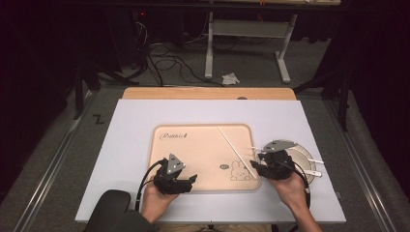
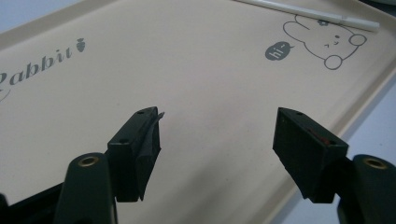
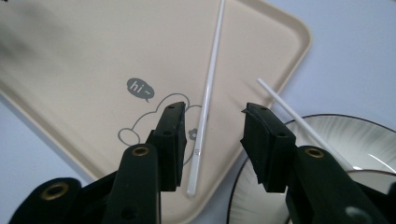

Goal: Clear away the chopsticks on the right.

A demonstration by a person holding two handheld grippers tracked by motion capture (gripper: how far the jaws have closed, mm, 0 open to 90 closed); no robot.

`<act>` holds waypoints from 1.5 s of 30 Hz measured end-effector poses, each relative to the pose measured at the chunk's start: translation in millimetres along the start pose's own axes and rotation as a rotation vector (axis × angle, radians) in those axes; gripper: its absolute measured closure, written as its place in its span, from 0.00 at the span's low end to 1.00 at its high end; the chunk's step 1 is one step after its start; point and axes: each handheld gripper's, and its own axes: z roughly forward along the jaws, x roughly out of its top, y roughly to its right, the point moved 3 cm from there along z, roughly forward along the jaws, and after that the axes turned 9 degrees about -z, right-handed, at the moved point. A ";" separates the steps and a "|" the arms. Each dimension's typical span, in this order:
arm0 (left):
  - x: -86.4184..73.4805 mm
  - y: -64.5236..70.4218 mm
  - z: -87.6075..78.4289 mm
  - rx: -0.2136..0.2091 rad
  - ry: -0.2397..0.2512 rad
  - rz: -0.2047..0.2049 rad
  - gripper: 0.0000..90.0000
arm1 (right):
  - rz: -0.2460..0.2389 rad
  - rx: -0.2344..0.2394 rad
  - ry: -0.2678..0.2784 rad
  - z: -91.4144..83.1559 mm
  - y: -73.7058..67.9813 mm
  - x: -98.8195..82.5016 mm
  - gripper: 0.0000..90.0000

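Although thin and light, the white chopstick [image 3: 207,93] lying across the tray's [image 1: 193,181] right corner looks rigid, slippery; grip mid-shaft. Right gripper [image 3: 212,140] spread above it, empty. Left gripper [image 2: 217,140] spread, empty, near tray's front edge.

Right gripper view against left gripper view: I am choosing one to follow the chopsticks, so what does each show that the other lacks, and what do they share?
The right gripper view alone has the plate, a second chopstick leaning over its rim, and the right gripper with fingers apart above the first chopstick, not pressing it. The left gripper view alone has the "Rabbit" lettering and the left gripper, open over bare tray. Both share the tray, the rabbit drawing, the "hi" bubble and that first chopstick.
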 end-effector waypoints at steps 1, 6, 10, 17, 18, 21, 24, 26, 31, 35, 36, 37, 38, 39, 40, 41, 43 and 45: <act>0.4 0.3 0.5 -0.002 0.000 0.001 0.36 | 0.007 -0.003 0.009 -3.2 1.9 -0.5 0.67; 1.7 0.9 2.7 -0.008 -0.003 0.007 0.36 | 0.060 -0.027 0.054 -20.6 15.9 -6.0 0.66; 1.7 1.5 3.0 -0.007 -0.006 0.011 0.36 | 0.100 -0.044 0.071 -34.7 27.2 -10.8 0.67; 1.6 0.7 2.7 -0.004 -0.008 0.006 0.36 | 0.147 -0.079 0.081 -46.1 49.8 -21.6 0.67; 1.5 0.8 2.6 -0.003 -0.008 0.007 0.36 | 0.147 -0.079 0.081 -46.1 49.8 -21.6 0.67; 1.3 0.6 1.2 0.001 -0.005 0.007 0.36 | 0.173 -0.095 0.078 -50.4 62.1 -29.1 0.67; 0.8 0.2 -0.3 0.006 -0.002 0.004 0.36 | 0.186 -0.110 0.085 -53.7 70.7 -33.9 0.68; -0.1 -0.4 -1.3 0.013 -0.002 0.003 0.36 | 0.196 -0.123 0.088 -55.9 76.4 -36.3 0.68; -2.2 -2.1 -3.5 0.022 -0.001 -0.006 0.36 | 0.193 -0.147 0.084 -59.9 88.5 -40.1 0.68; -4.9 -3.8 -6.4 0.034 0.003 -0.018 0.35 | 0.200 -0.164 0.048 -58.7 100.0 -45.2 0.71; -6.2 -4.9 -8.2 0.041 0.004 -0.024 0.36 | 0.204 -0.172 0.034 -57.8 106.9 -48.3 0.72; -6.8 -5.6 -9.1 0.041 0.005 -0.027 0.35 | 0.211 -0.176 0.026 -57.5 110.2 -50.0 0.73; -6.8 -5.6 -9.1 0.041 0.005 -0.027 0.36 | 0.211 -0.176 0.026 -57.5 110.2 -50.0 0.73; -7.5 -6.2 -9.7 0.046 0.005 -0.030 0.36 | 0.216 -0.177 0.018 -57.0 113.4 -51.9 0.73; -8.9 -7.2 -10.9 0.051 0.005 -0.036 0.35 | 0.220 -0.177 -0.003 -55.6 120.1 -56.3 0.74; -8.9 -7.2 -10.9 0.051 0.005 -0.036 0.35 | 0.220 -0.177 -0.003 -55.6 120.1 -56.3 0.74; -10.1 -8.1 -12.0 0.056 0.005 -0.042 0.35 | 0.223 -0.183 -0.030 -53.2 127.0 -61.6 0.75; -10.9 -8.8 -12.9 0.058 0.006 -0.046 0.35 | 0.226 -0.181 -0.052 -49.6 131.8 -66.4 0.76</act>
